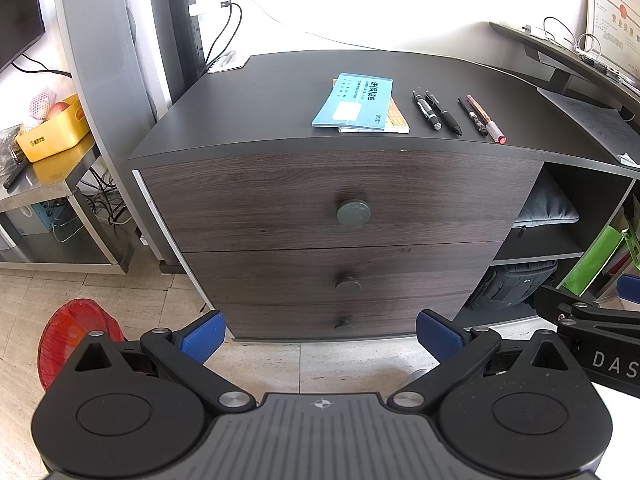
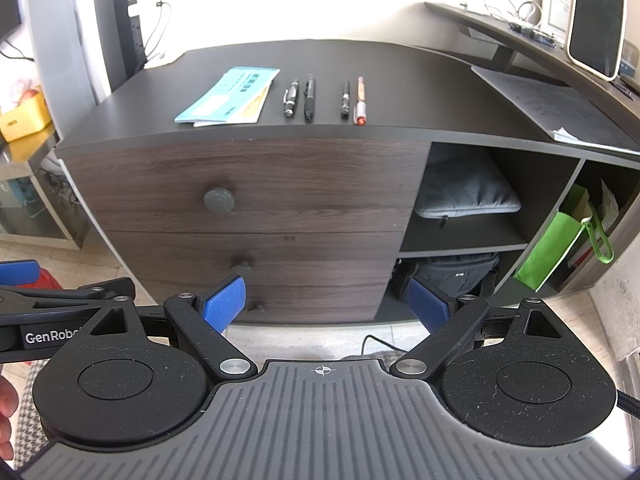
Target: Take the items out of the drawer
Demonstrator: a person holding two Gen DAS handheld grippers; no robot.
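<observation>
A dark wood cabinet has three shut drawers. The top drawer [image 1: 340, 196] [image 2: 248, 184] carries a round grey knob [image 1: 353, 213] [image 2: 219, 199]; smaller knobs mark the middle drawer [image 1: 347, 283] and bottom drawer [image 1: 344, 324]. On the cabinet top [image 1: 280, 100] lie blue booklets [image 1: 354, 102] [image 2: 228, 96] and several pens [image 1: 456, 114] [image 2: 324, 98]. My left gripper [image 1: 320, 334] hangs open in front of the lower drawers, holding nothing. My right gripper [image 2: 326, 308] is open too, in front of the cabinet's lower right, empty.
Open shelves right of the drawers hold a grey pouch [image 2: 466, 196], a black bag [image 2: 452, 276] and a green bag [image 2: 556, 244]. A metal side table with a yellow bin [image 1: 54, 134] stands to the left. A red bin [image 1: 76, 340] sits on the tiled floor.
</observation>
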